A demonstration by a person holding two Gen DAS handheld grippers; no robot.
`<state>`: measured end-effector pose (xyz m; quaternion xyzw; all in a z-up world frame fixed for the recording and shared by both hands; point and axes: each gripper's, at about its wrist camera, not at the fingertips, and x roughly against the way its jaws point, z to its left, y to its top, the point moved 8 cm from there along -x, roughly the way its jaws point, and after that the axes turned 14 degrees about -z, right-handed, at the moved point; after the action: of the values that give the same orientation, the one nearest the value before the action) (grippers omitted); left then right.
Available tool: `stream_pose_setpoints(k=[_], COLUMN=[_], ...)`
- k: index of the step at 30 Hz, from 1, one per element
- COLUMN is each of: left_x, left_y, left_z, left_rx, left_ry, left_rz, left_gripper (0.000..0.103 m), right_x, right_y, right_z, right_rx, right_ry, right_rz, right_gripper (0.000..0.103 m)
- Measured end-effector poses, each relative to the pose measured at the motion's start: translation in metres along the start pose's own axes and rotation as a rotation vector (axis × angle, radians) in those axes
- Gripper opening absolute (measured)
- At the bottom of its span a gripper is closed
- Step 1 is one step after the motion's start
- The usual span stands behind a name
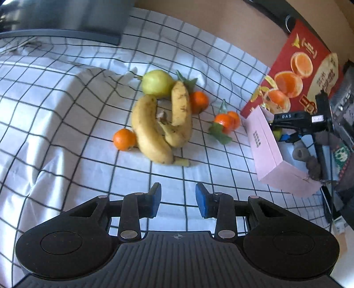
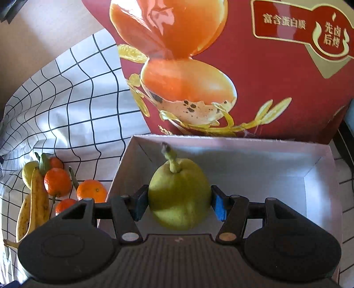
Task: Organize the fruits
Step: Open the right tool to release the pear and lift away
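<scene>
A yellow-green pear (image 2: 179,195) sits stem-up between the blue pads of my right gripper (image 2: 179,205), which is shut on it over the open pale pink box (image 2: 221,140). I cannot tell whether the pear touches the box floor. In the left wrist view my left gripper (image 1: 178,199) stands open above the checked cloth (image 1: 66,133), nothing between its fingers. Ahead of it lie a second pear (image 1: 156,84), two bananas (image 1: 152,130), and oranges (image 1: 124,139), some with leaves. The same box (image 1: 265,150) is at its right.
A tall red carton (image 2: 243,66) printed with eggs stands right behind the box. Loose oranges (image 2: 58,181) and a banana (image 2: 38,199) lie left of the box. A dark appliance (image 1: 66,20) sits at the cloth's far left, with cluttered gear (image 1: 331,144) at the right.
</scene>
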<state>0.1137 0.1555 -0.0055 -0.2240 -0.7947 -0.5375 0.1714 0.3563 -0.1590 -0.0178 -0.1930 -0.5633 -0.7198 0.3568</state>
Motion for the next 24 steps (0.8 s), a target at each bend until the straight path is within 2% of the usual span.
stream_pose_setpoints(k=[4,12,16,19,24], left_x=[-0.009,-0.023,-0.033,-0.032,-0.035], left_y=[-0.001,-0.001,-0.003,0.004,0.012], left_z=[-0.018,-0.044,-0.042,-0.042,-0.050], left_rx=[-0.040,-0.091,-0.086,-0.087,-0.144], left_ry=[-0.051,-0.088,-0.040,-0.026,-0.047], left_rz=[0.015,0.039,0.056,0.028,0.028], left_gripper=[0.038,0.038,0.038,0.038,0.038], right_x=[0.015,0.096,0.132,0.152,0.174], right_y=[-0.004,-0.002,-0.026,-0.049,-0.082], right_z=[-0.005,-0.004,0.010,0.030,0.059], right_rx=[-0.047,0.008,0.159,0.312,0.386], right_ry=[0.038,0.073,0.082,0.074,0.133], right_rz=[-0.005,-0.174,-0.222,-0.265,-0.308], right_gripper=[0.059,0.059,0.060,0.060,0.060])
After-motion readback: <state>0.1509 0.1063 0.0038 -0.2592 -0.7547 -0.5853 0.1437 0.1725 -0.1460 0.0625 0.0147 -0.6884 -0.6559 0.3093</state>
